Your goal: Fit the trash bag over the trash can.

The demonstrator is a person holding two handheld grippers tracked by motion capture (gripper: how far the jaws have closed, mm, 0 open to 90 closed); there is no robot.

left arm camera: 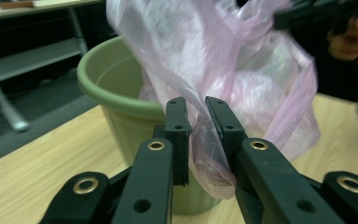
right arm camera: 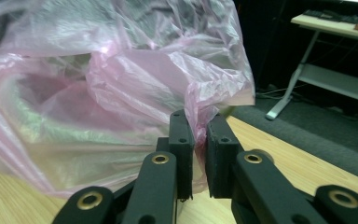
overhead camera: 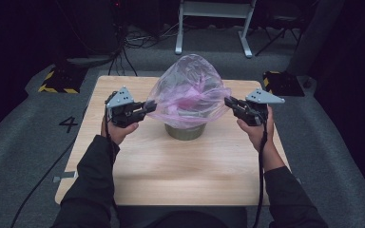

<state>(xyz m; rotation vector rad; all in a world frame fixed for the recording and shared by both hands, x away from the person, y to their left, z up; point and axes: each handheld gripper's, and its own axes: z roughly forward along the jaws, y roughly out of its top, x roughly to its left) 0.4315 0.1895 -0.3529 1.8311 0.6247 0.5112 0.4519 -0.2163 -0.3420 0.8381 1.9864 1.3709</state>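
Pink, thin plastic made up the bag [overhead camera: 188,90] that ballooned over a green pot [overhead camera: 185,130] standing near the middle of the wooden surface [overhead camera: 138,166]. At the left, the left hand-held gripper [overhead camera: 148,107] had its jaws pinched on the bag's left edge; in the left gripper view a fold of the film [left arm camera: 205,140] ran down between the two black jaws, in front of the pot's rim [left arm camera: 116,98]. At the right, the right hand-held gripper [overhead camera: 228,102] was likewise clamped on the opposite edge, a gathered corner of plastic [right arm camera: 200,116] caught between its jaws. The step in hand looked like lining the pot: the bag's mouth was held at both sides, part of it already sagging inside the pot, the rest puffed up above. The next move probably called for spreading the two edges apart and drawing them down evenly over the rim, gently, since such thin film could tear or slip free, and the light pot could tip if pulled from one side.
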